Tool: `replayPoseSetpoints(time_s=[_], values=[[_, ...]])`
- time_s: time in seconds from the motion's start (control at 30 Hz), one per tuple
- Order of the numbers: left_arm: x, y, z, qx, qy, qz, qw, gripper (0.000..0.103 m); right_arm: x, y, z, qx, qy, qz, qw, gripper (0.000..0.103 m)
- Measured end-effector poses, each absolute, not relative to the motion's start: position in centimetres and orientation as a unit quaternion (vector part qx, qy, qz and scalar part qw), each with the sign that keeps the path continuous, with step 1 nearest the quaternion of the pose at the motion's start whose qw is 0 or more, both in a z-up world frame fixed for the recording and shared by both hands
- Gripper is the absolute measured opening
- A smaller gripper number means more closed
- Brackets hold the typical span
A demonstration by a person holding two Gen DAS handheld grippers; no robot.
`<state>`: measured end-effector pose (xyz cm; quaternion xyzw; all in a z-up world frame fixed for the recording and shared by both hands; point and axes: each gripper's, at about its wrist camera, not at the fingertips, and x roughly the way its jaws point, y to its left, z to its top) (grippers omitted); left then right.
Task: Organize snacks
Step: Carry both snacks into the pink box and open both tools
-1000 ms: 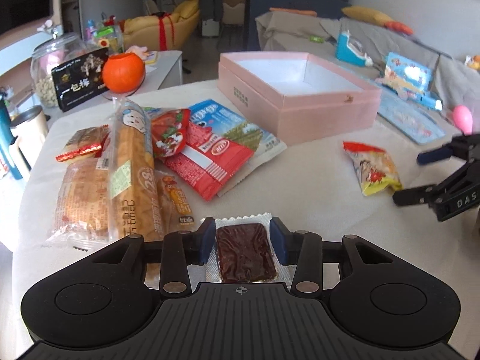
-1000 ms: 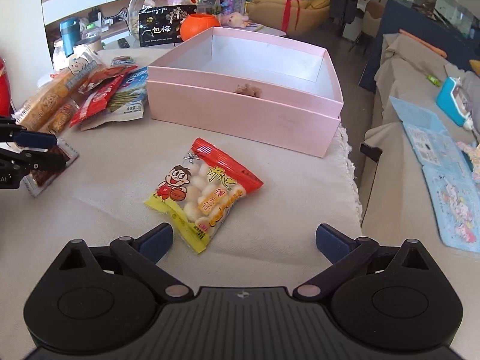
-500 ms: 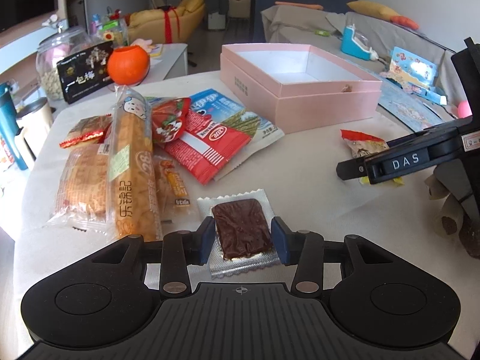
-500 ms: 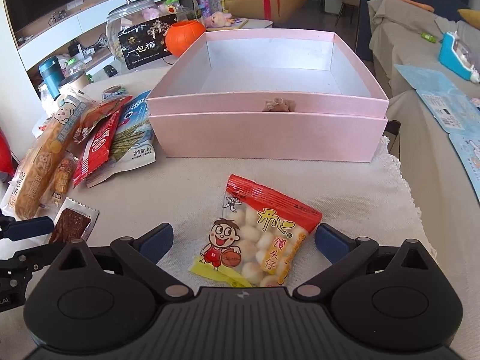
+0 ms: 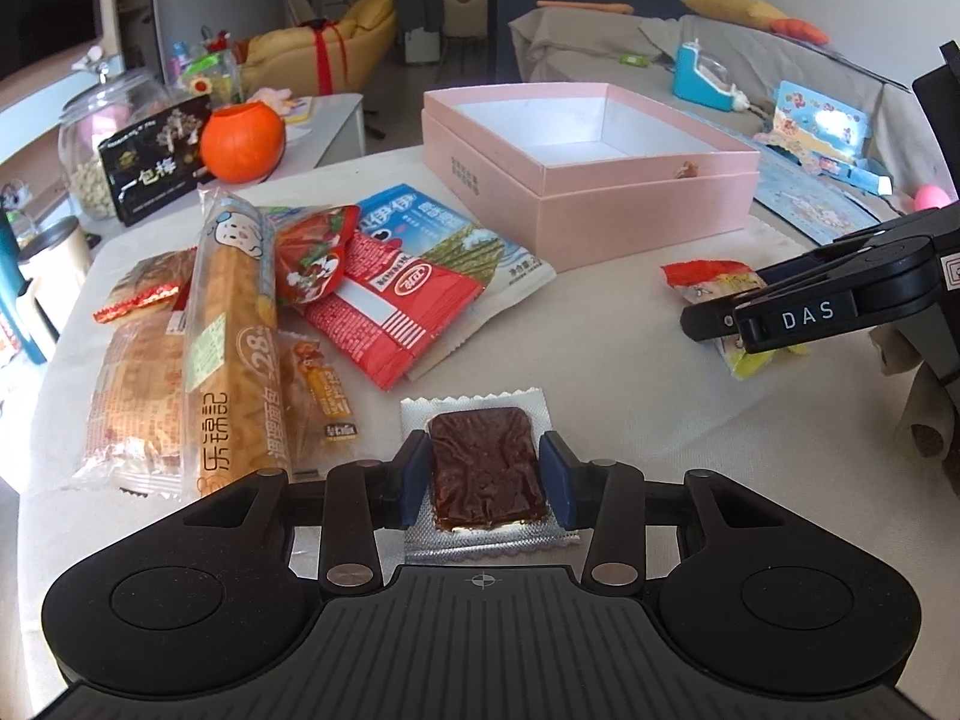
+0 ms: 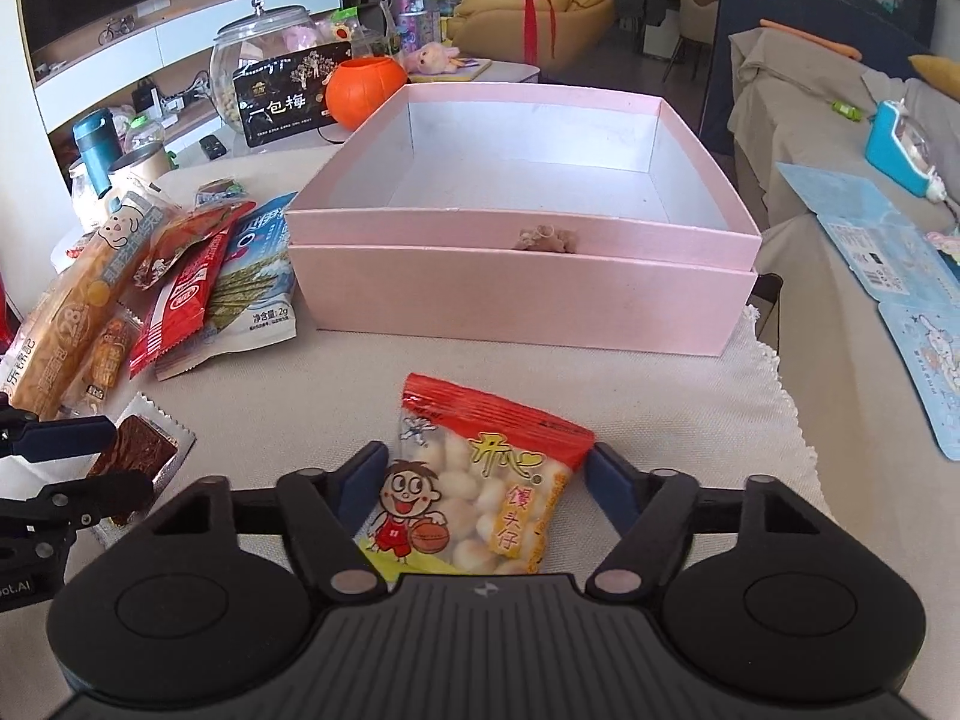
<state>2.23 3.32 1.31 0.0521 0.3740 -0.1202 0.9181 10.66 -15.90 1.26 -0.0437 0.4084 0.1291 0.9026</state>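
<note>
My left gripper (image 5: 485, 477) is shut on a clear packet with a dark brown snack bar (image 5: 483, 468), its pads against the packet's two sides. The bar also shows in the right wrist view (image 6: 135, 456). My right gripper (image 6: 486, 477) is narrowed around a red and yellow ball-snack packet (image 6: 480, 498), with its pads at the packet's edges. That packet shows in the left wrist view (image 5: 720, 294). An open, empty pink box (image 6: 516, 294) stands behind it, also in the left wrist view (image 5: 636, 210).
A pile of snack packets (image 5: 252, 300) lies left on the cream cloth (image 5: 600, 372): a long bread stick pack, red packets, a blue-white seaweed pack. An orange pumpkin pot (image 5: 242, 141), a black box and a glass jar stand behind. A sofa with toys is right.
My right gripper has moved forward over the ball-snack packet and its fingers have closed in to the packet's edges. My left gripper stays on the brown bar packet.
</note>
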Motion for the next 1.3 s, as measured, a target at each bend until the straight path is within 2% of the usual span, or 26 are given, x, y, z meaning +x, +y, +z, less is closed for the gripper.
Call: replayPoseSetpoints(time_s=[0.03,0.13,0.33,0.5,0.6,0.63,0.7,0.77,0.83,1.0,1.13,1.3], values=[[2.1,3.3,1.2,0.057,0.370,-0.123,0.919,0.045,10.6,-15.9,1.4,-0.051,0.412,0.136,0.900,0.060],[1.6,3.4,1.4,0.059,0.363,-0.131,0.921,0.044,10.4,-16.3,2.0,-0.053,0.423,0.155,0.891,0.055],[1.9,3.9,3.8,0.033,0.325,-0.154,0.932,0.043,9.7,-17.9,5.1,-0.042,0.389,0.164,0.905,0.054],[5.3,3.7,9.2,-0.011,0.251,-0.177,0.952,0.043,12.4,-18.8,9.6,-0.020,0.328,0.148,0.933,0.054],[10.1,3.2,11.9,-0.068,0.196,-0.203,0.957,0.044,15.4,-19.2,11.3,0.013,0.287,0.118,0.950,0.057],[12.1,3.1,12.0,-0.090,0.202,-0.210,0.952,0.044,16.4,-19.4,11.5,0.025,0.278,0.113,0.954,0.067],[16.4,2.5,11.1,-0.113,0.258,-0.220,0.934,0.042,18.1,-19.5,11.5,0.030,0.289,0.090,0.952,0.080],[18.1,1.9,9.5,-0.100,0.291,-0.214,0.927,0.042,18.4,-19.7,11.0,0.027,0.303,0.079,0.949,0.080],[17.3,1.8,8.3,-0.063,0.286,-0.189,0.937,0.042,17.5,-19.9,10.4,0.013,0.309,0.089,0.947,0.080],[11.8,2.4,5.7,0.013,0.267,-0.172,0.948,0.043,13.4,-19.3,8.3,-0.035,0.325,0.151,0.933,0.080],[8.5,2.7,3.6,0.078,0.277,-0.144,0.947,0.043,13.3,-17.4,5.9,0.000,0.373,0.205,0.905,0.080],[5.8,7.4,2.6,0.039,0.285,-0.111,0.951,0.044,14.6,-12.5,3.6,0.039,0.395,0.228,0.889,0.080]])
